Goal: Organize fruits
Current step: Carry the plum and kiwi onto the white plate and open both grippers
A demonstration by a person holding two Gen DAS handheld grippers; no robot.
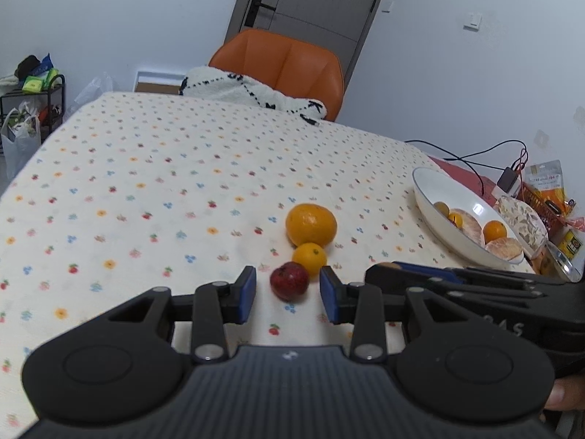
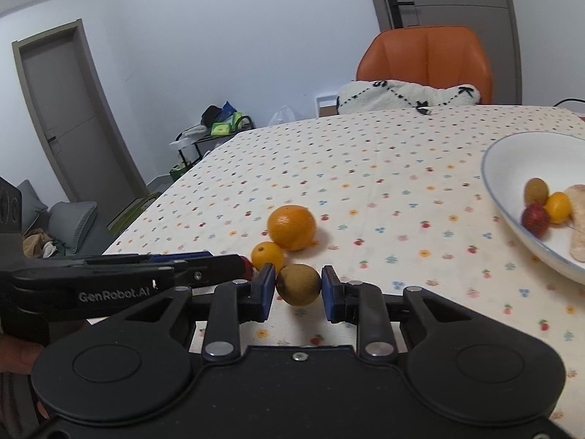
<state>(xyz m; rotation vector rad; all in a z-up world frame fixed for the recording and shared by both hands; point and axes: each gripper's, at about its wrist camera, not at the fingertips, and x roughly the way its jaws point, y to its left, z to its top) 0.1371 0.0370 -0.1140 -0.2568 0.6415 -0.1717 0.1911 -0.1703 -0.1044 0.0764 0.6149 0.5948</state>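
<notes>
Orange chair against pale walls, grey door behind.

"GenRobot.AI" stands in white on the left gripper body.

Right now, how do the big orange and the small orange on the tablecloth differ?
The big orange is clearly larger than the small orange. The big orange lies farther from both tongs; the small orange lies nearer, next to the red fruit. In the right wrist view the big orange shows whole, while the left tongs hide part of the small orange's lower edge. Both are round, orange, and lie loose on the tablecloth, ungripped.
</notes>
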